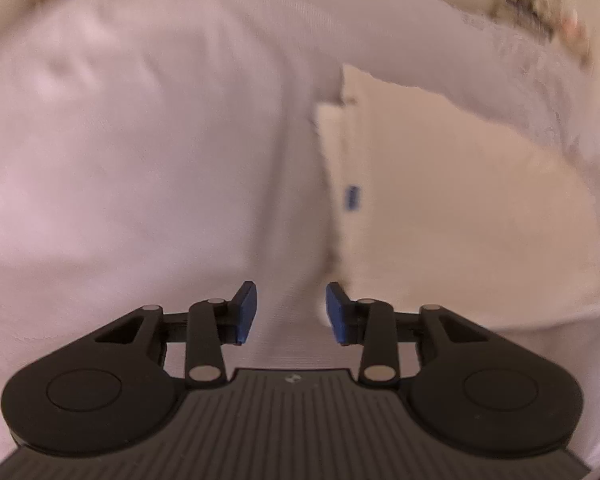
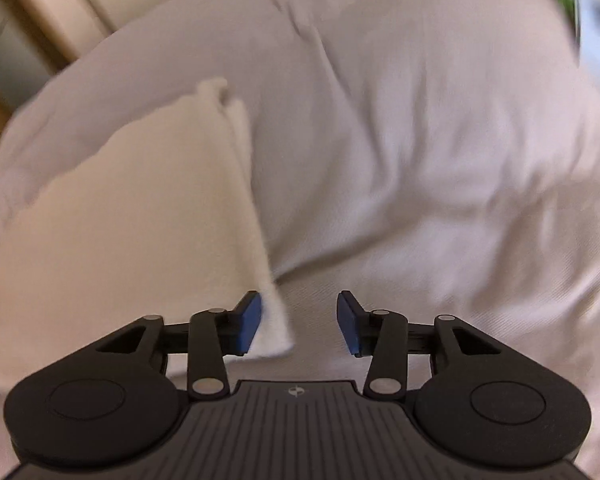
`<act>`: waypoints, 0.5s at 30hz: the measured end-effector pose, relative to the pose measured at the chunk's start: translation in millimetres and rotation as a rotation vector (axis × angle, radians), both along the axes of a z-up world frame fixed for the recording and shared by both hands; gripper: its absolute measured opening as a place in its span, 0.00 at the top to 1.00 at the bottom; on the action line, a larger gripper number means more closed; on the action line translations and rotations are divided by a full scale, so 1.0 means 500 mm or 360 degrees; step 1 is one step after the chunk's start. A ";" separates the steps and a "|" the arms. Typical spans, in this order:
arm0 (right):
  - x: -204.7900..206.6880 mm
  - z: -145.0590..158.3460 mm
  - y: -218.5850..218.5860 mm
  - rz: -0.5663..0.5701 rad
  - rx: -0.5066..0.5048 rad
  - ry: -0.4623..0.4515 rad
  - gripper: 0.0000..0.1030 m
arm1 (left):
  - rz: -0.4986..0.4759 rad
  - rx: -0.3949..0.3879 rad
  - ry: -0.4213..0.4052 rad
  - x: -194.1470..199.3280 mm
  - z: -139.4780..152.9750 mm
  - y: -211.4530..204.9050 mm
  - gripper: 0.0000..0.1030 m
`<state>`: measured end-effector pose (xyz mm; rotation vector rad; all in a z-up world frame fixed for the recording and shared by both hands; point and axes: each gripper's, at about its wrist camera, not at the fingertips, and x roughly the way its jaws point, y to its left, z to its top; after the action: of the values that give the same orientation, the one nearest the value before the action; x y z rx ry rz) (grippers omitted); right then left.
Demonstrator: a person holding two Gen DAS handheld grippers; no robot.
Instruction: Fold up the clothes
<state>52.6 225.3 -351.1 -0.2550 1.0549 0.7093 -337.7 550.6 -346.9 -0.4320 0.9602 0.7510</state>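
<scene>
1. Left wrist view: we find a cream folded cloth (image 1: 452, 208) in the centre right of the frame, lying flat on a pale lilac-white sheet (image 1: 132, 152) that fills the left and upper parts. A small blue tag (image 1: 352, 199) shows on its left edge. Both views are blurred, so we cannot name the garment more closely.
2. Right wrist view: the same cream folded cloth (image 2: 132, 232) occupies the centre left, its near corner lying just beside the left blue pad (image 2: 251, 322). The sheet (image 2: 420, 160) around it is creased.
3. The cloth already lies as a neat layered rectangle with stacked edges. We judge this fits either a finished fold or a half-folded piece awaiting another fold.
4. Handling, in our judgement: light, soft and limp, textured rather than slippery, not fragile. The layered corners and edges offer the surest hold; a pinch mid-panel would bunch it.
5. Left gripper (image 1: 291, 312): jaws moderately parted, nothing between them, poised low over the sheet beside the cloth's left edge.
6. Right gripper (image 2: 300, 322): jaws likewise parted and holding nothing, pointing forward over the cloth's near corner.
</scene>
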 end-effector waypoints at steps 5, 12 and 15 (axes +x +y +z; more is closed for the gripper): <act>-0.178 -0.001 0.026 0.0753 -0.0322 -0.0655 0.28 | -0.0937 0.0637 0.0413 0.073 -0.024 -0.186 0.52; -0.287 -0.126 0.057 0.1460 -0.0641 -0.1291 0.28 | -0.1680 0.1366 0.0784 0.089 -0.186 -0.248 0.51; -0.279 -0.160 0.059 0.1548 -0.0659 -0.1466 0.32 | -0.1771 0.1564 0.0874 0.110 -0.230 -0.223 0.62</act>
<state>-86.9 255.0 -431.0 -1.3702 0.1077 1.0580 -282.8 438.9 -461.9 1.1544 1.0135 0.2079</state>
